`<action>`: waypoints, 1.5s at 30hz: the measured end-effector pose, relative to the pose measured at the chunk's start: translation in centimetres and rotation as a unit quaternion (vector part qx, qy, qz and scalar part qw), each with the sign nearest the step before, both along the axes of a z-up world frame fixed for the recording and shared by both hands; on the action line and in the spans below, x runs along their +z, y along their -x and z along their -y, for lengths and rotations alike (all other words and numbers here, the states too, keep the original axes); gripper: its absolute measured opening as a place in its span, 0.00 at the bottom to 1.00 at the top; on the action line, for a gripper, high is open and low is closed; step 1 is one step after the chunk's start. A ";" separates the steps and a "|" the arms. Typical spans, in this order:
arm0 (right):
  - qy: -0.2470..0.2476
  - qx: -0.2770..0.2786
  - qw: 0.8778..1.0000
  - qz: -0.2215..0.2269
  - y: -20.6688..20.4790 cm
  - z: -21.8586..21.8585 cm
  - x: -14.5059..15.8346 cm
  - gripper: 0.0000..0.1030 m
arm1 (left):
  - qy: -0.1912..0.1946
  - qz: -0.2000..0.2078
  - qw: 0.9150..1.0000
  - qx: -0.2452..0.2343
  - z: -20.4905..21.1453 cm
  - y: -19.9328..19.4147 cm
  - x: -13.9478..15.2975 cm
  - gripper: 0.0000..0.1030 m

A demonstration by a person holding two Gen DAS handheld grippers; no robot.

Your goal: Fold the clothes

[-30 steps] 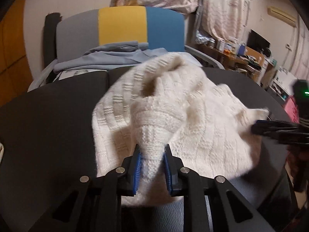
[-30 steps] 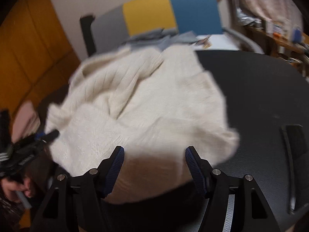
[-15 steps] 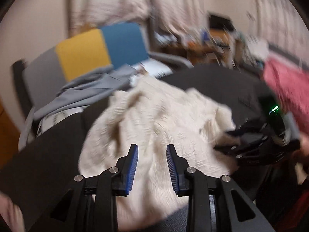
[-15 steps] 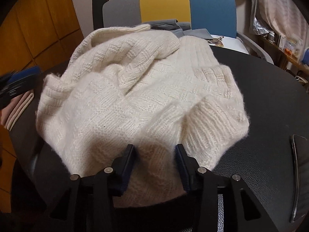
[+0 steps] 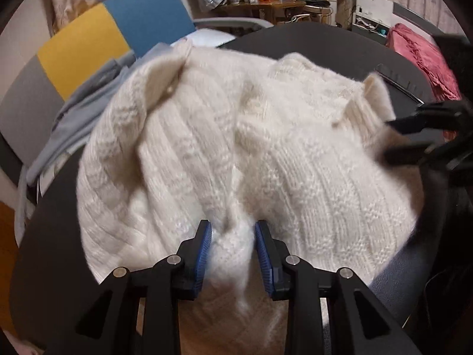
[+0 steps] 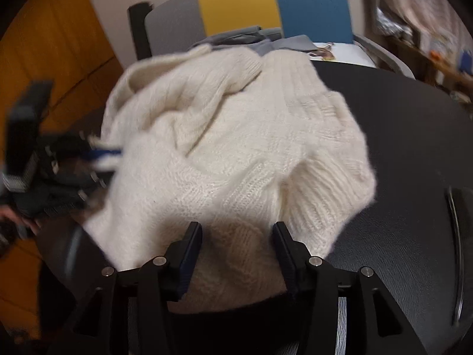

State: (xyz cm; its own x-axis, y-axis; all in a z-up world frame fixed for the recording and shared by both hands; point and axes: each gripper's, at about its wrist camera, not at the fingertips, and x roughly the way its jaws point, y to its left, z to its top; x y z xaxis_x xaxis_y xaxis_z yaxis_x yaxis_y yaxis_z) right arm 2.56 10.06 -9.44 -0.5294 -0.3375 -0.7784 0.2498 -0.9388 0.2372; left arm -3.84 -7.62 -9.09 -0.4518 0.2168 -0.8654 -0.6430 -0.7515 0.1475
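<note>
**Cream knit bunched on the black desk, both tools at its near edge**

Cream wool everywhere: the sweater [image 5: 230, 148] lies in a rumpled heap on the round black desk [image 6: 414, 148], its far side spilling toward the chair [image 6: 266, 6] with the grey, yellow and blue back, where a grey garment [image 5: 79, 112] is draped on the seat.

Left tool [image 5: 232, 248] first: a ridge of knit is gathered up between its blue pads [image 5: 204, 251], and they look pressed into it, so I call that a pinch on the sweater's near hem. Over on the right, the right tool [image 6: 236, 251] has its jaws opening, standing well apart with the knit lying between them, and the pads do not seem to bite the wool.

My read is that this is the gather-and-spread stage, before any real fold. To do it well, the right tool wants a thin, single layer of the ribbed edge [image 6: 325, 195] rather than a fat wad, matched to the left side's hold. Then both should lift and draw apart evenly so the body hangs flat, not twisted. Thick, fuzzy knit slips and stretches, so a deep bite and a slow pull would serve. One risk: dragging the far folds into that grey garment on the chair.
</note>
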 end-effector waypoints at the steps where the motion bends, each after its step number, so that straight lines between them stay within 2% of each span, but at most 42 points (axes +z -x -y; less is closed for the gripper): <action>1: 0.011 0.013 1.000 -0.002 -0.4 0.1 0.6 0.48 | -0.009 0.005 1.000 0.005 0.3 0.0 -0.2 0.29; 2: 0.018 0.027 0.999 -0.003 -0.8 0.4 1.2 0.43 | -0.017 0.010 1.000 0.011 0.6 -0.1 -0.3 0.29; 4: -0.033 0.061 0.998 0.001 -1.1 2.1 1.0 0.30 | -0.033 0.025 0.999 0.024 1.1 0.0 -0.4 0.23; 6: -0.085 0.091 0.992 0.011 -1.2 3.7 0.0 0.10 | -0.036 0.037 0.998 0.030 1.3 -0.5 -0.5 0.17; 7: -0.108 0.098 0.989 0.014 -0.8 4.3 -0.7 0.09 | -0.033 0.040 0.998 0.032 1.4 -0.9 -0.5 0.16; 9: -0.111 0.094 0.989 0.015 0.9 4.2 -0.9 0.06 | -0.029 0.047 0.998 0.035 1.5 -1.8 -0.5 0.12; 13: -0.103 0.074 0.992 0.016 4.7 3.4 -1.3 0.06 | -0.043 0.072 0.996 0.039 1.6 -4.4 -0.3 0.10; 18: -0.085 0.056 0.995 0.012 8.9 3.6 -1.6 0.06 | -0.096 0.110 0.989 0.019 -0.6 -7.9 -0.4 0.10; 21: -0.087 0.060 0.994 0.008 10.7 4.7 -1.7 0.06 | -0.123 0.123 0.984 0.029 -2.1 -7.9 -0.6 0.10; 23: -0.099 0.064 0.993 0.004 11.6 5.3 -1.8 0.06 | -0.159 0.143 0.975 0.052 -2.9 -7.3 -1.0 0.10; 25: -0.106 0.067 0.992 0.003 12.5 5.7 -1.9 0.06 | -0.177 0.149 0.971 0.061 -3.8 -6.9 -1.2 0.10; 30: -0.103 0.077 0.992 -0.001 14.0 6.1 -2.3 0.07 | -0.222 0.140 0.960 0.098 -6.7 -5.8 -1.5 0.09; 32: -0.097 0.078 0.992 -0.004 13.5 5.7 -1.9 0.08 | -0.228 0.135 0.958 0.113 -7.0 -5.7 -1.3 0.09; 35: -0.066 0.046 0.997 -0.014 12.6 3.6 -0.2 0.14 | -0.239 0.137 0.955 0.110 -5.9 -5.5 0.5 0.10; 37: -0.024 0.023 0.999 -0.029 10.7 2.0 1.6 0.35 | -0.249 0.102 0.958 0.105 -4.0 -5.1 3.3 0.11; 38: 0.004 0.015 0.999 -0.039 9.3 1.3 2.7 0.56 | -0.253 0.084 0.958 0.102 -3.1 -4.9 4.8 0.15; 39: 0.029 0.008 0.998 -0.047 7.9 0.7 3.7 0.70 | -0.251 0.061 0.961 0.102 -2.1 -4.5 6.2 0.17; 41: 0.043 0.010 0.998 -0.045 5.8 1.2 4.5 0.71 | -0.203 -0.012 0.972 0.116 -0.3 -2.8 8.9 0.25; 42: 0.049 0.012 0.998 -0.043 4.8 1.5 4.9 0.71 | -0.167 -0.043 0.977 0.127 0.5 -1.5 9.5 0.25; 45: 0.044 0.026 0.998 -0.020 2.7 4.1 4.3 0.71 | -0.060 -0.085 0.984 0.147 1.9 2.7 8.9 0.25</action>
State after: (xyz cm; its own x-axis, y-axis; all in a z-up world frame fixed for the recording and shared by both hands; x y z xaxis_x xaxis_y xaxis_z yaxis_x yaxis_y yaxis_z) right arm -0.10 5.95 -5.12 -0.5389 -0.4322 -0.7231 0.3093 -0.8999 0.3074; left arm -6.53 -9.48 -0.20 -0.6467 0.1513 -0.7475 -0.3690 -0.9198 0.1331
